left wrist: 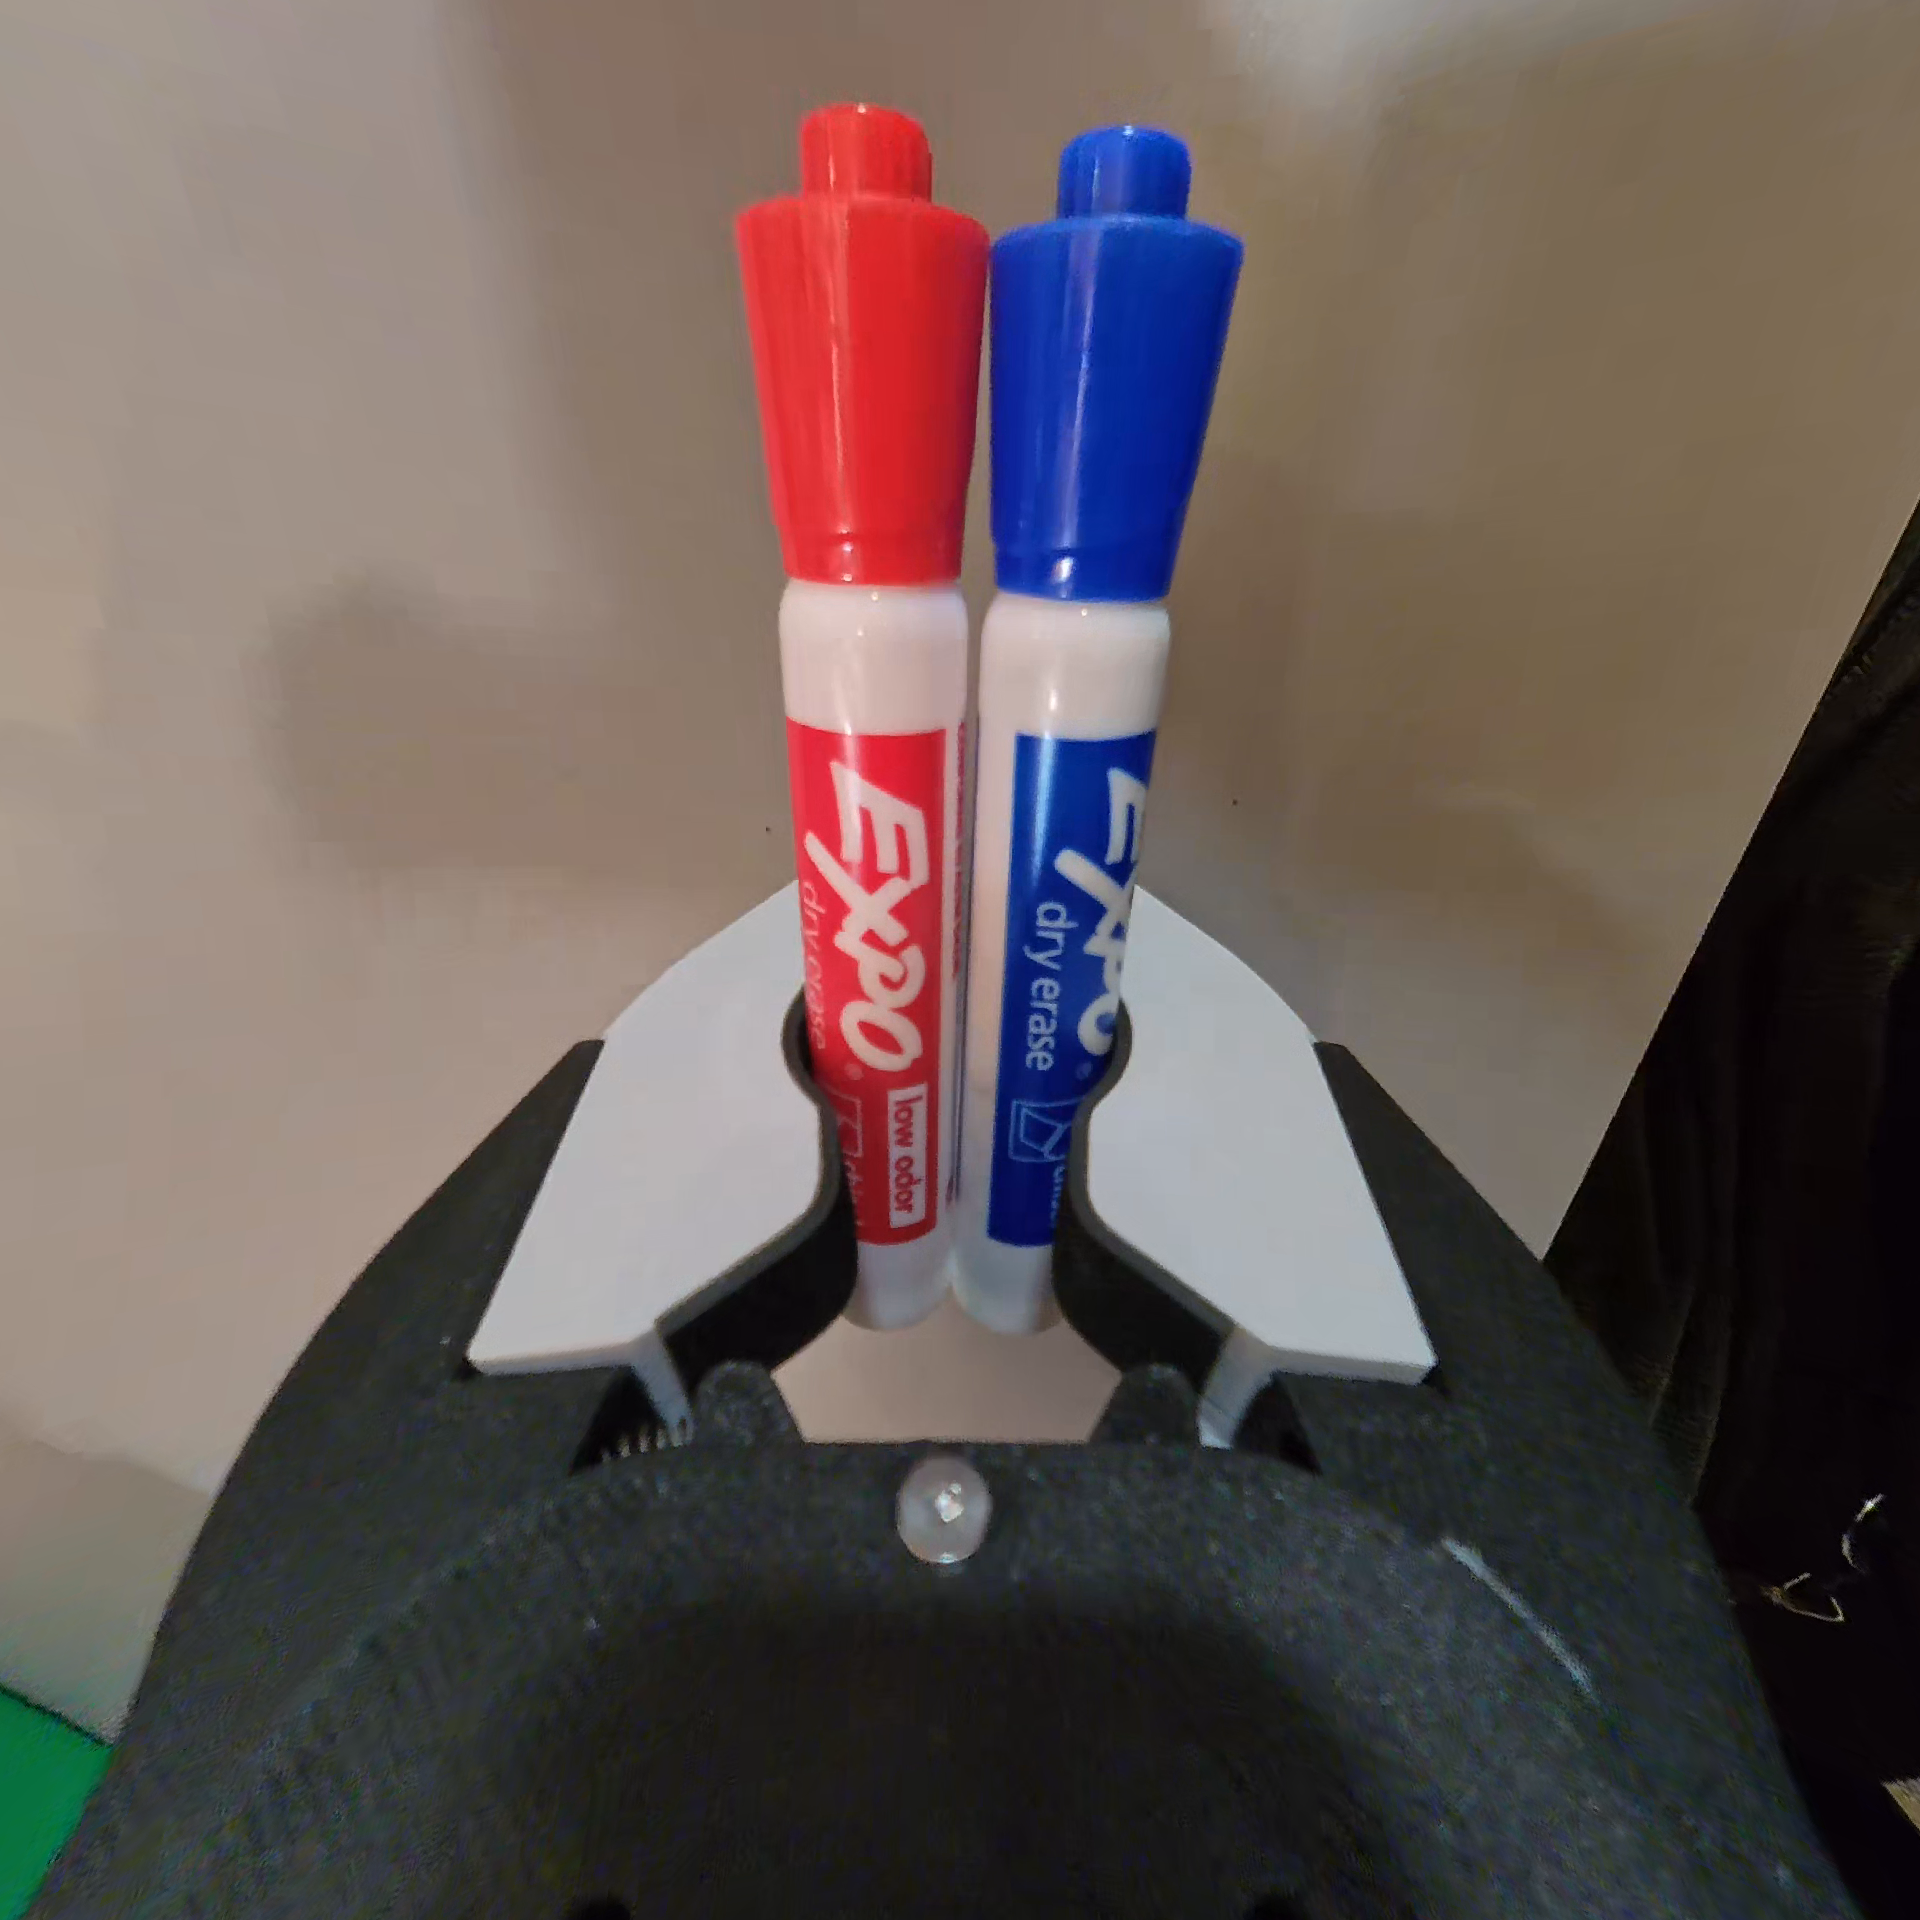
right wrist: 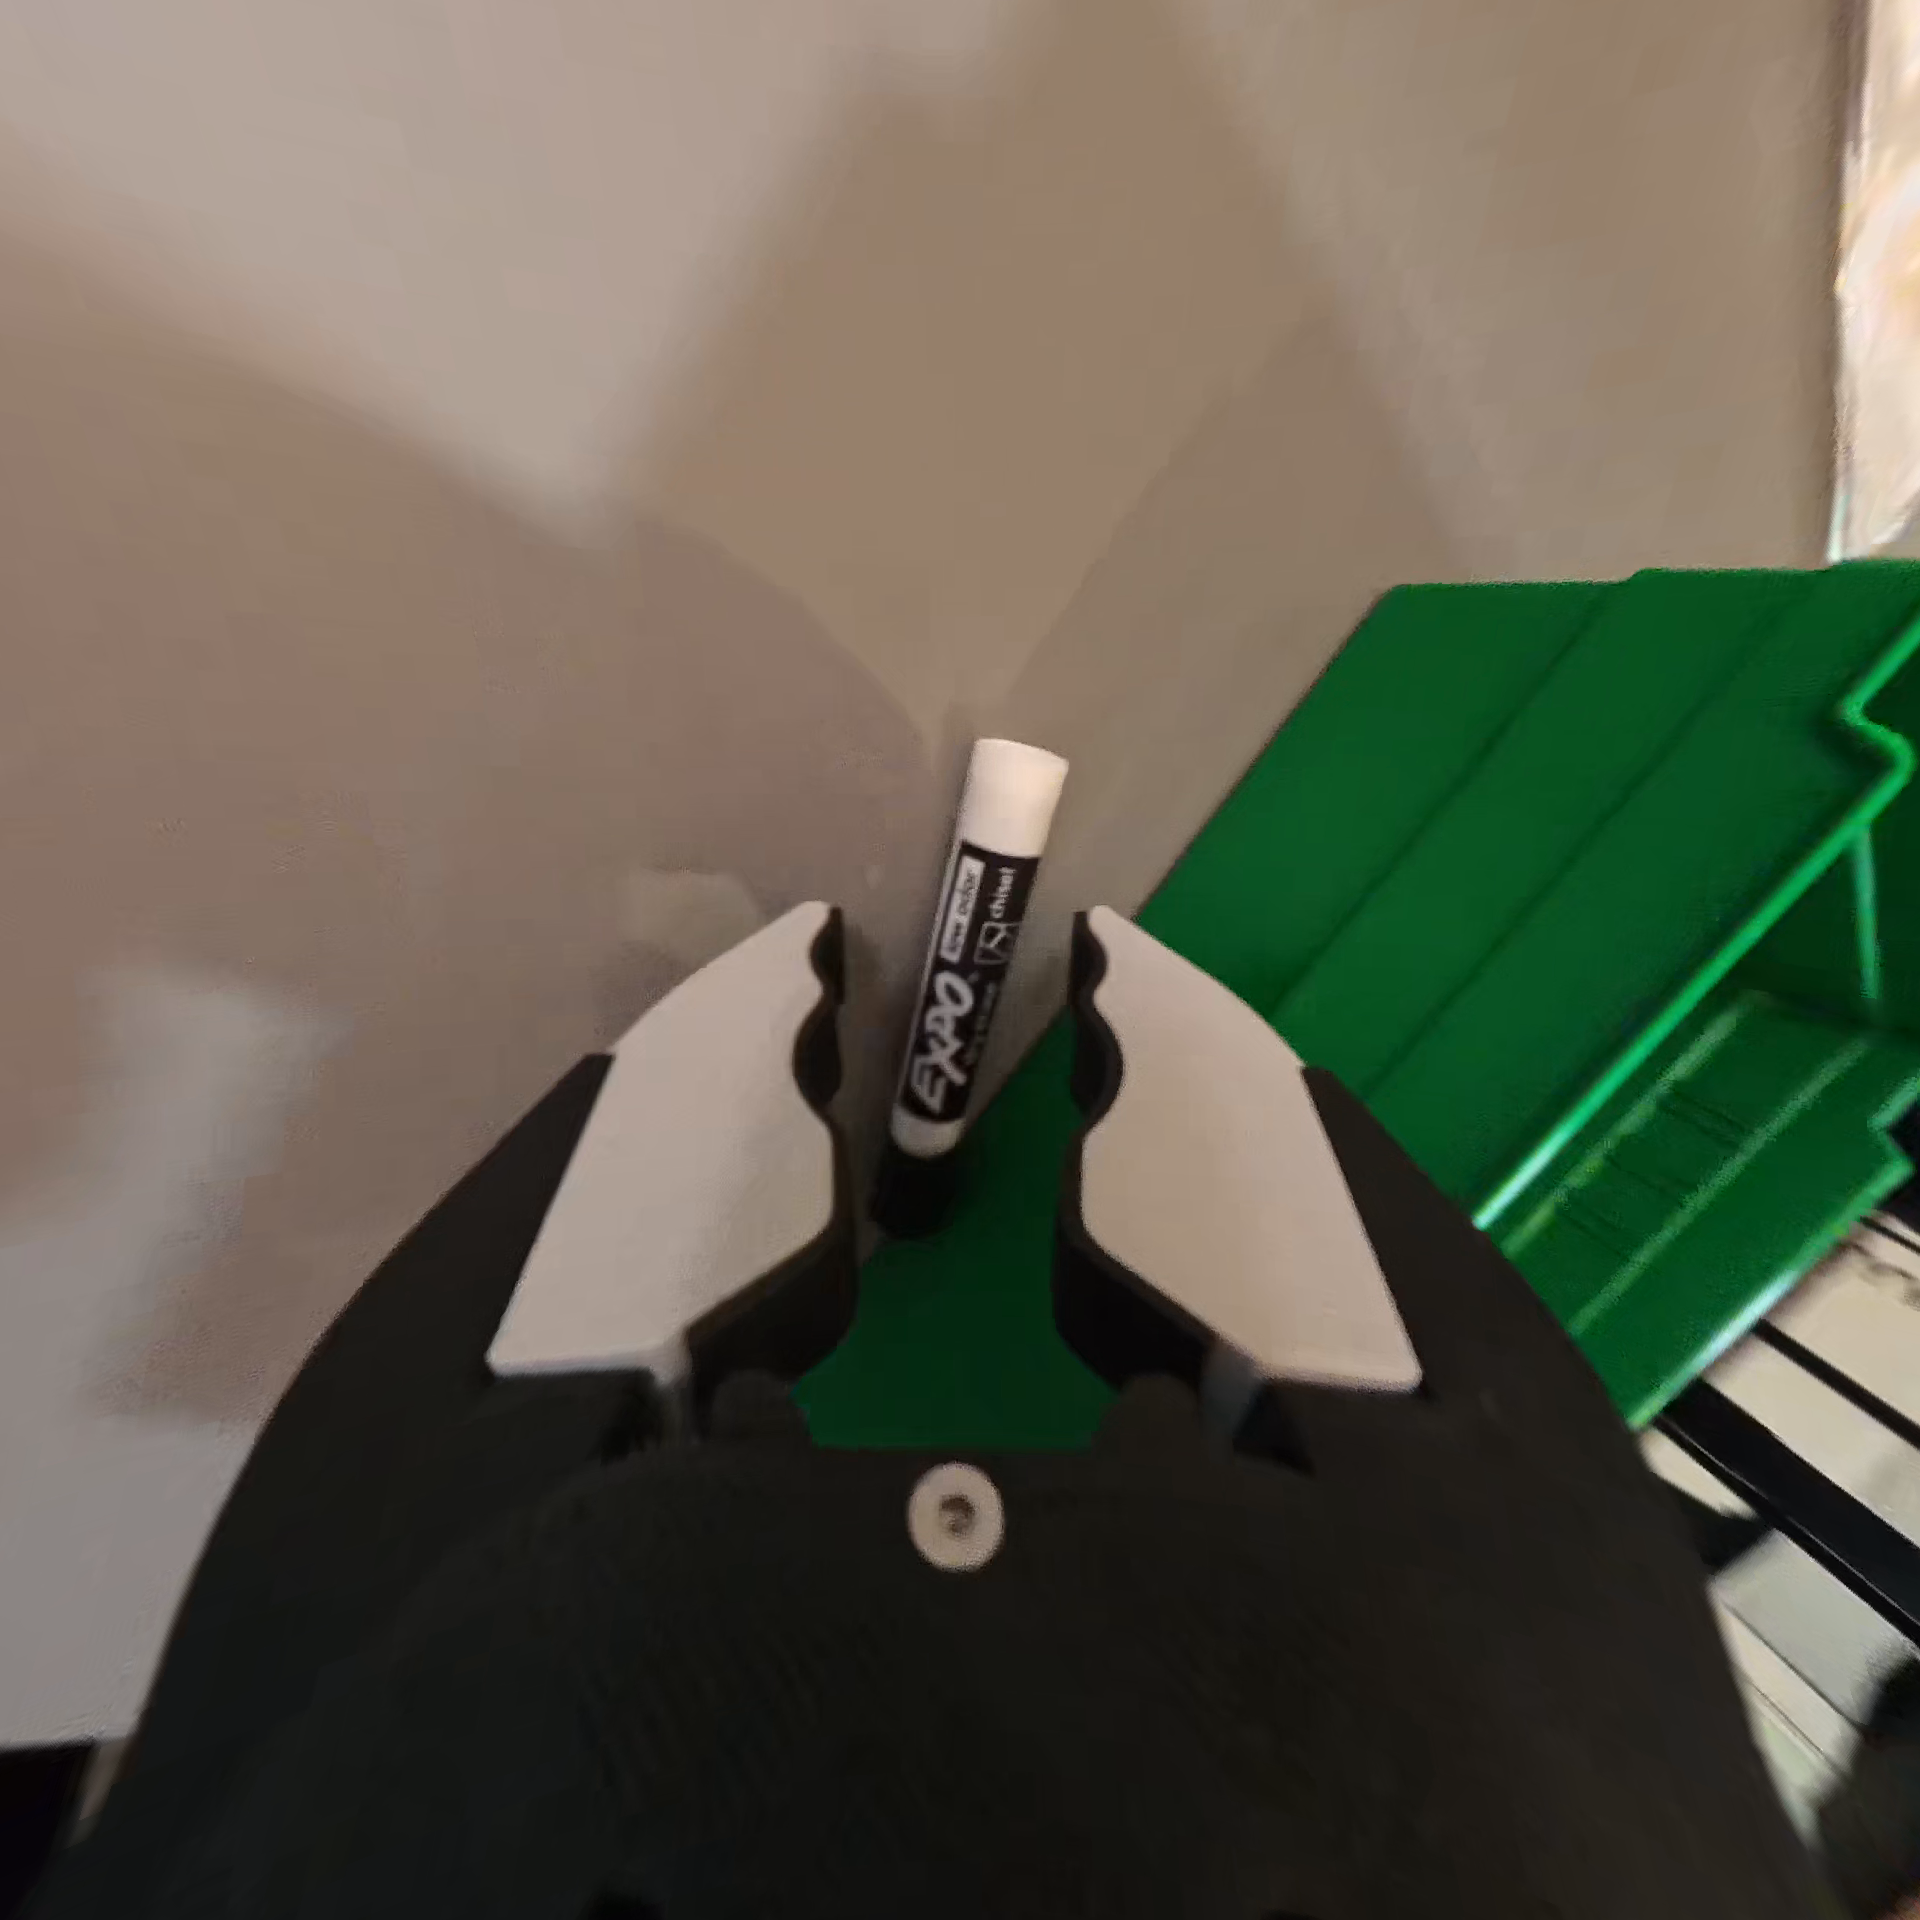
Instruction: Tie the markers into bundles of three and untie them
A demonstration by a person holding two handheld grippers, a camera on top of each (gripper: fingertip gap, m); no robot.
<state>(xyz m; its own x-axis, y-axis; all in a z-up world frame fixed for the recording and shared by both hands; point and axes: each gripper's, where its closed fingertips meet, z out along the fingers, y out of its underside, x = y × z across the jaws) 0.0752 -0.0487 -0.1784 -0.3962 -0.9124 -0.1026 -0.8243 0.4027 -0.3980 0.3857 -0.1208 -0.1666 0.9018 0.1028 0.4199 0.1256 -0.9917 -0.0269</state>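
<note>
Currently I'm gripping the red marker point(left wrist: 878, 727) and blue marker point(left wrist: 1091, 748) side by side in my left gripper point(left wrist: 956, 1039), clamped tight. Risk: they're slipping apart, unbound. My right gripper point(right wrist: 956, 1039) is gaping, empty; the black marker point(right wrist: 971, 966) is standing between its fingers, untouched, beside the green bin point(right wrist: 1558, 883).

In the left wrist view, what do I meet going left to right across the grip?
White left finger pad → red-capped white marker → blue-capped white marker → white right finger pad → dark fabric.
</note>
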